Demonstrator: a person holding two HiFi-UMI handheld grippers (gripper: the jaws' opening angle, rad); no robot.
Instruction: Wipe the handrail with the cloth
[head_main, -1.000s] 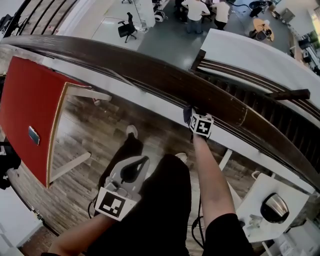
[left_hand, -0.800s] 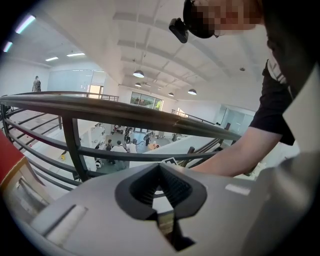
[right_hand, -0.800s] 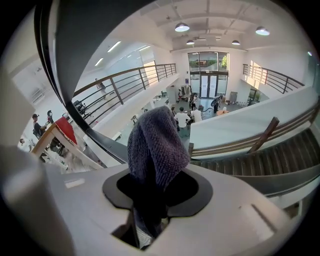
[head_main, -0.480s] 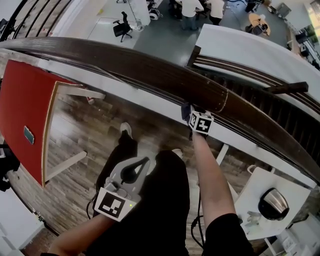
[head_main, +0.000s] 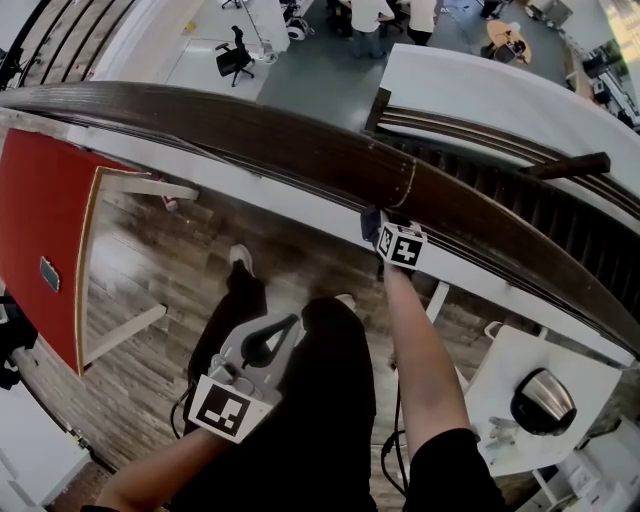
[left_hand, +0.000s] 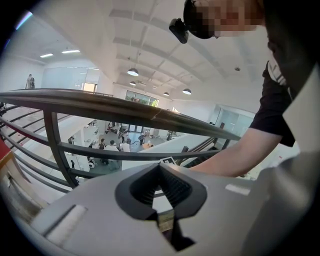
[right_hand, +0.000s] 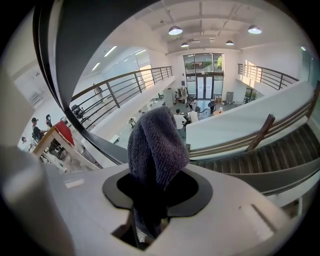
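Right gripper view: your right gripper (right_hand: 150, 210) jaws clamp the cloth (right_hand: 157, 145) at the handrail (head_main: 280, 135); left gripper (left_hand: 161, 192) (low, by your leg) jaws together, empty.

Upper gallery of a big open-plan lab/office bldg. Far beyond the jaws of the right gripper (right_hand: 152, 192): double-height hall w/ pendant lamps (right_hand: 175, 30), glass entrance doors (right_hand: 202, 75) and a railed balcony (right_hand: 125, 82) to the jaws' left, staircase (right_hand: 280, 150) to their right. Below the jaws, past the handrail (head_main: 300, 140), ground fl. w/ office chair (head_main: 232, 55) and standing people (head_main: 368, 15).
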